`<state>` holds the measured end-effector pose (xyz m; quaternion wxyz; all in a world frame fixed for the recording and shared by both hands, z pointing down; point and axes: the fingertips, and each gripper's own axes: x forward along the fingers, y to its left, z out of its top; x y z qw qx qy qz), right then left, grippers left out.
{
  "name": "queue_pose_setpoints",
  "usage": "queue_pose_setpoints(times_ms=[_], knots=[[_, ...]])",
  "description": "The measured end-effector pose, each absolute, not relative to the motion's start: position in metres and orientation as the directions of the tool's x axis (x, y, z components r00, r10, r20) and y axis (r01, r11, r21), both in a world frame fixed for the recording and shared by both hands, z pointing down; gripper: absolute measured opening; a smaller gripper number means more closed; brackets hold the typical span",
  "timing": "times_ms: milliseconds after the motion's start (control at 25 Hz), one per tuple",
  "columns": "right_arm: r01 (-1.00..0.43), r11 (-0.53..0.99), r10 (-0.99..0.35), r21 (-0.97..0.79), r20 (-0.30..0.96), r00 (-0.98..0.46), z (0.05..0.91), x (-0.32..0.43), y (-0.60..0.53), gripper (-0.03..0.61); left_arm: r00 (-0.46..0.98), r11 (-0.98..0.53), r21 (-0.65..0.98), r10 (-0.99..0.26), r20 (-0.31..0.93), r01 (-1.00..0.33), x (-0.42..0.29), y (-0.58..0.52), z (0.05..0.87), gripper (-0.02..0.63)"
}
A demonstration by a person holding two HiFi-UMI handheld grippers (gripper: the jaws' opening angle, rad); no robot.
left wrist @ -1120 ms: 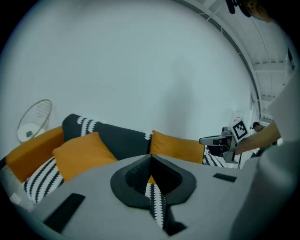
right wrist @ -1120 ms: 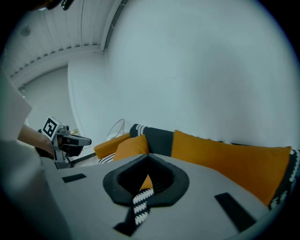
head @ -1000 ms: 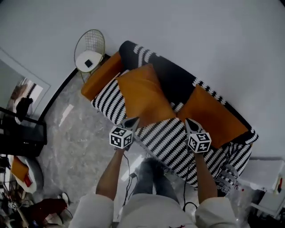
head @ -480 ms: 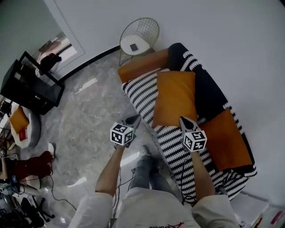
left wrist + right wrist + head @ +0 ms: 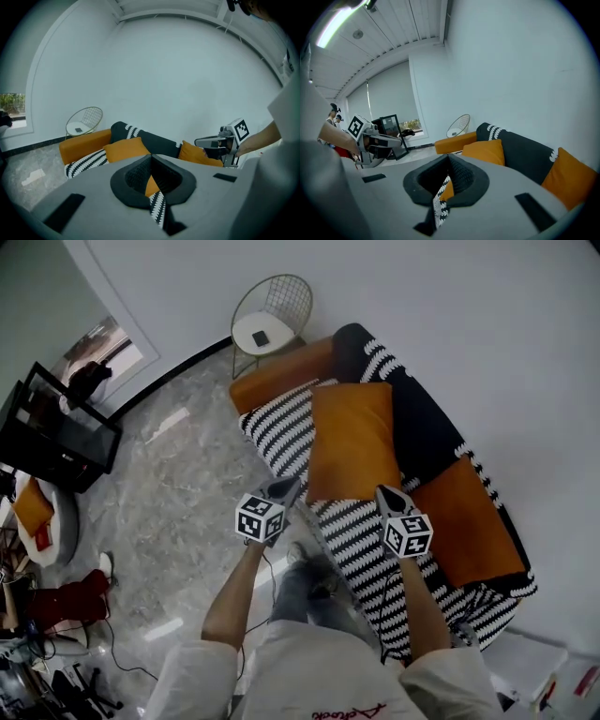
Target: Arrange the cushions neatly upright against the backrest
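status: both cushions are on the sofa (image 5: 298,432) and back against the backrest (image 5: 424,427), so we judge the task late or maybe finished. the cushion by the armrest (image 5: 352,442) sits mid-seat with its top edge on the black backrest. it looks leaned back rather than properly upright, and a bit skewed to the seat stripes. the second cushion (image 5: 469,521) is toward the other end, also resting on the backrest, sloped about the same (the steep head view flattens everything, so we can't grade the tilt well). the two are apart, with a strip of backrest and seat showing between them. what's left, as far as we can tell, is standing them up straighter and squaring them, if anything. the orange armrest (image 5: 281,376) is part of the sofa, not one of ours. pose: both forearms reach forward side by side, marker cubes up, grippers aimed at the sofa and dipped a little. the left gripper (image 5: 284,487) hangs over the floor at the seat's front edge, with its jaws together and nothing in them. the right gripper (image 5: 387,494) is over the seat front below the cushion by the armrest, also fully closed and empty. neither touches a cushion, and in both gripper views the sofa sits ahead of the tips.
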<state>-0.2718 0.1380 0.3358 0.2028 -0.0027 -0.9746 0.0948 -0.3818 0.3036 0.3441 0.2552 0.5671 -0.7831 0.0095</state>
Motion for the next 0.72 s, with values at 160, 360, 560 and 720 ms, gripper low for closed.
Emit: queue_pose_setpoints(times_ms=[160, 360, 560, 720], knots=[[-0.054, 0.977, 0.035, -0.204, 0.408, -0.912, 0.351, -0.269, 0.126, 0.028, -0.212, 0.348, 0.277, -0.882, 0.421, -0.896, -0.390, 0.285, 0.353, 0.029], [-0.077, 0.974, 0.023, -0.215, 0.426, -0.904, 0.362, -0.289, 0.109, 0.028, -0.199, 0.330, 0.283, -0.891, 0.408, -0.901, -0.423, 0.253, 0.351, 0.029], [-0.118, 0.968, -0.010, -0.220, 0.439, -0.898, 0.371, -0.331, 0.084, 0.028, -0.159, 0.299, 0.297, -0.895, 0.416, -0.907, -0.472, 0.220, 0.364, 0.029], [-0.157, 0.959, -0.029, -0.237, 0.467, -0.884, 0.389, -0.367, 0.063, 0.028, -0.113, 0.274, 0.321, -0.890, 0.441, -0.906, -0.510, 0.192, 0.385, 0.029]])
